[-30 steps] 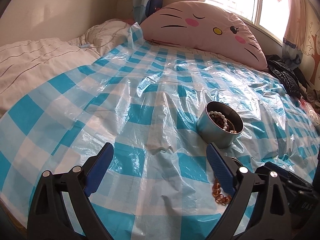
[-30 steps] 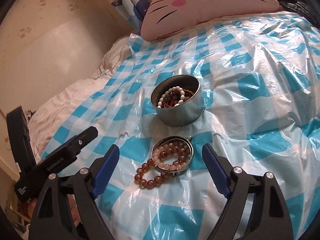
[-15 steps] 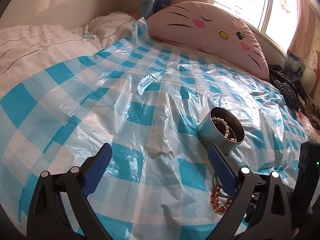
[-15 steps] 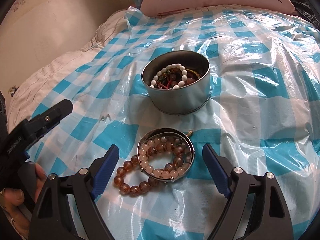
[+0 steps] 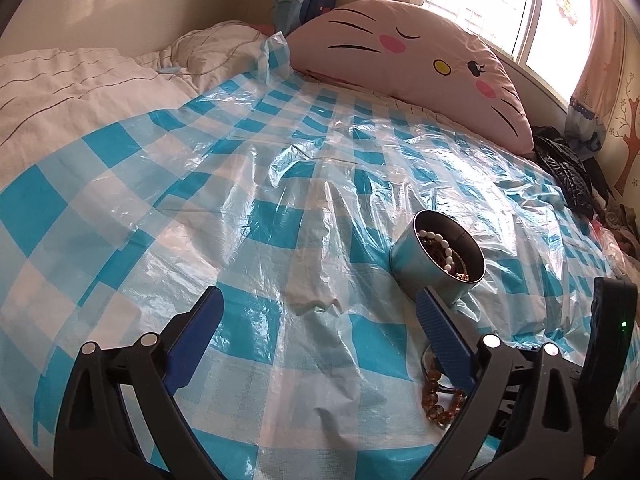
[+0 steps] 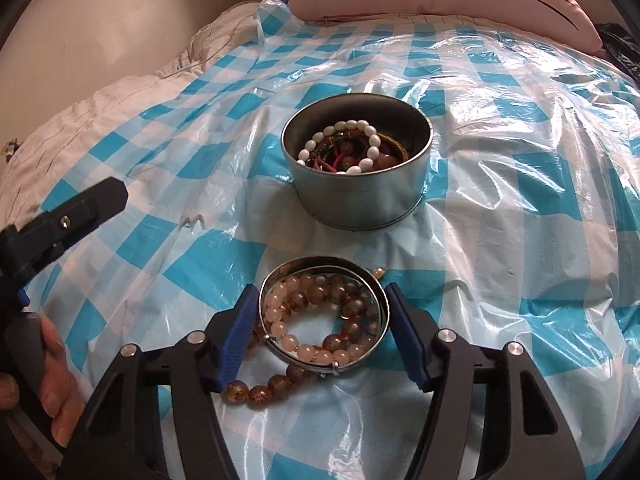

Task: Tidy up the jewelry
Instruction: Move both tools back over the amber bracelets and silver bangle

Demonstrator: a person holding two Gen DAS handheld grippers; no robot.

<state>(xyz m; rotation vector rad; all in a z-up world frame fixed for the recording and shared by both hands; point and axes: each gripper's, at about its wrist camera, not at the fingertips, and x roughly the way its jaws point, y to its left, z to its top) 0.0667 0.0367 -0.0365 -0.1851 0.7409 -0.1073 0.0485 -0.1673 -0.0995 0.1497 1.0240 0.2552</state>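
Silver metal is what your right gripper [image 6: 322, 334] now brackets: the shallow round lid [image 6: 324, 320] lying on the blue-and-white checked plastic sheet [image 6: 500, 208], with bead bracelets [image 6: 316, 320] coiled inside it and an amber strand spilling out toward 7 o'clock. Half a second ago your blue fingers [image 6: 240, 336] stood wide and well behind the lid; now they have come forward and narrowed, the left pad close against the lid's rim at 9 o'clock and the right pad just beside it at 3 o'clock. Whether either pad actually presses the metal you cannot tell from here.

The round tin [image 6: 356, 168] stands upright at 12 o'clock from the lid, near it but apart, holding a white bead bracelet [image 6: 348, 148] over a tangle of red, green and brown pieces. It sits closer and larger in your right view than before.

Your left gripper [image 5: 320, 332] hangs wide open over the sheet, holding nothing, much as it did a moment ago. In that view the tin [image 5: 436, 260] is at 2 o'clock past the right finger [image 5: 440, 332], and a few amber beads [image 5: 438, 396] show below that finger. Your left hand [image 6: 52, 384] grips its handle at the 8 o'clock edge of the right view. The pink cat-face pillow [image 5: 412, 72] lies across the head of the bed at 12 o'clock.
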